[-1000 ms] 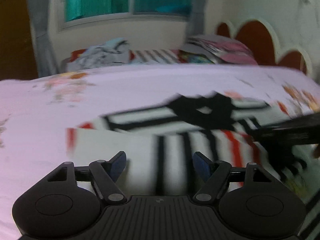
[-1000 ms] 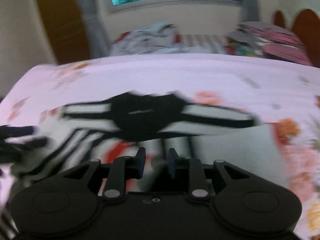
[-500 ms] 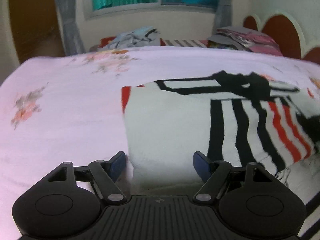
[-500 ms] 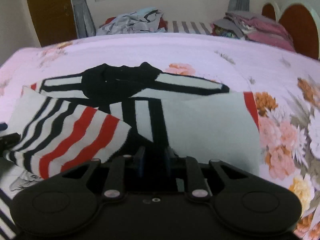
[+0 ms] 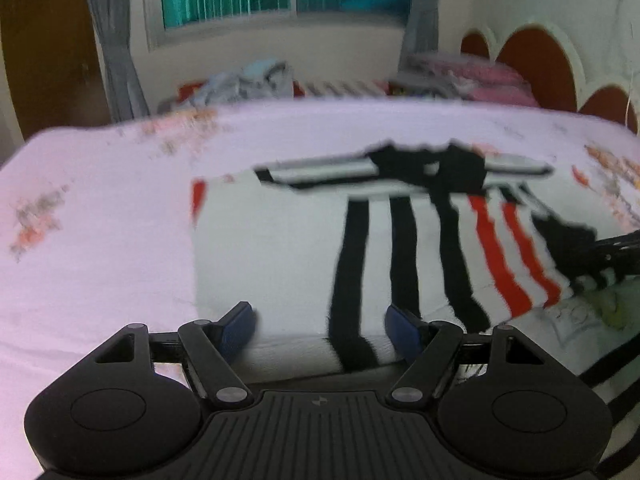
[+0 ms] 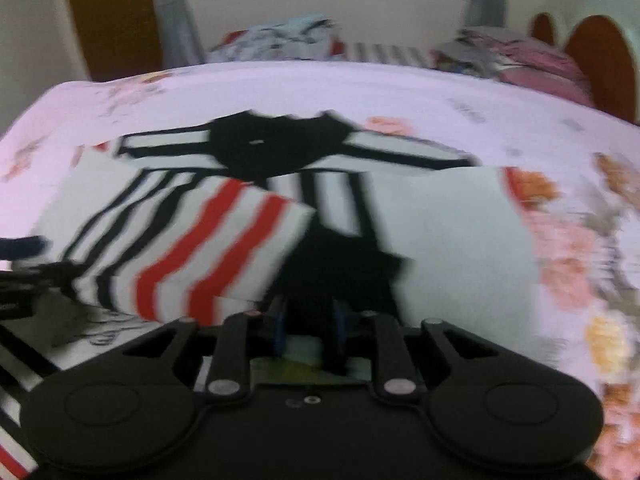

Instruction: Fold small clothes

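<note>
Here, a striped shirt (image 5: 304, 248) lies part-folded on the floral bedsheet (image 5: 100, 240).
Soft, light and floppy (likely to slump), it is best pinched at a hem or folded edge. The left gripper (image 5: 320, 320) stands wide open over its near edge; the right gripper (image 6: 308, 326) is opening, dark cloth between its pads.

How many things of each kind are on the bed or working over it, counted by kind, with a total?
Striped shirt spread on the bed: 1
Piles of clothes at the far edge, one grey-blue, one pink: 2
Grippers, left gripper and right gripper: 2
Total: 5
</note>
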`<state>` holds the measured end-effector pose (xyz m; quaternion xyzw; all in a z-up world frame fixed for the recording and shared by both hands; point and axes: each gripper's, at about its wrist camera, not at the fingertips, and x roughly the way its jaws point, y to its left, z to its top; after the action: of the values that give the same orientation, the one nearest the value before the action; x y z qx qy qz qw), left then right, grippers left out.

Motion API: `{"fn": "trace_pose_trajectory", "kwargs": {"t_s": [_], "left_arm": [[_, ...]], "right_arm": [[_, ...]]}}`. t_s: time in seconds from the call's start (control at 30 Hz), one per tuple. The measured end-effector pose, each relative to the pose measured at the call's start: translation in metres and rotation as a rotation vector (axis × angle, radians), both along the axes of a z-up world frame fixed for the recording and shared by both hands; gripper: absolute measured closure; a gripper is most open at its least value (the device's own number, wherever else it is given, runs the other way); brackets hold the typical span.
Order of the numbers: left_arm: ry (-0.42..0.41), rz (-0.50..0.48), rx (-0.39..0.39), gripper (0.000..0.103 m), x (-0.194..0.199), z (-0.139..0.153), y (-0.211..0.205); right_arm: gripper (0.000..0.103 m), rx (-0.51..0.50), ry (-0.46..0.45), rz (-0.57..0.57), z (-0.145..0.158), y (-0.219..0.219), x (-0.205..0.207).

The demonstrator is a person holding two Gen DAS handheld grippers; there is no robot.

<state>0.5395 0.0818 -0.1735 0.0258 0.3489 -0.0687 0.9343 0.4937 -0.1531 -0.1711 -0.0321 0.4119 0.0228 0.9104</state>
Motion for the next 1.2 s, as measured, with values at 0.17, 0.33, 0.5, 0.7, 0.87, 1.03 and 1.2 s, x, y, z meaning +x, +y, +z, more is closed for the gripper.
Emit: {"fn": "trace_pose_trajectory", "kwargs": {"t_s": [0.17, 0.33, 0.5, 0.7, 0.87, 1.03, 1.2], "left_arm": [[0.044, 0.003, 0.014, 0.029, -0.002, -0.019, 0.003], [0.031, 0.008, 0.038, 0.029, -0.004, -0.022, -0.003], [0.025, 0.008, 0.05, 0.029, -0.005, -0.021, -0.005], [0.033, 0.011, 0.083, 0.029, -0.004, -0.019, -0.01], [0.043, 0.008, 0.12, 0.029, -0.004, -0.017, -0.014], [-0.02, 0.043, 0.13, 0.028, -0.016, -0.009, -0.016], [0.018, 0.012, 0.162, 0.028, -0.016, -0.019, -0.016]], "right_arm": [[0.076, 0.042, 0.051, -0.056, -0.015, -0.018, 0.003], [0.077, 0.016, 0.046, -0.055, -0.021, -0.012, 0.006], [0.077, 0.023, 0.042, -0.053, -0.018, -0.017, 0.0], [0.075, 0.013, 0.052, -0.036, -0.016, -0.016, 0.001], [0.047, -0.012, 0.068, -0.024, -0.012, -0.019, -0.006], [0.06, 0.082, -0.032, -0.034, -0.001, -0.029, -0.021], [0.084, 0.07, -0.019, -0.019, -0.019, -0.025, -0.018]]}}
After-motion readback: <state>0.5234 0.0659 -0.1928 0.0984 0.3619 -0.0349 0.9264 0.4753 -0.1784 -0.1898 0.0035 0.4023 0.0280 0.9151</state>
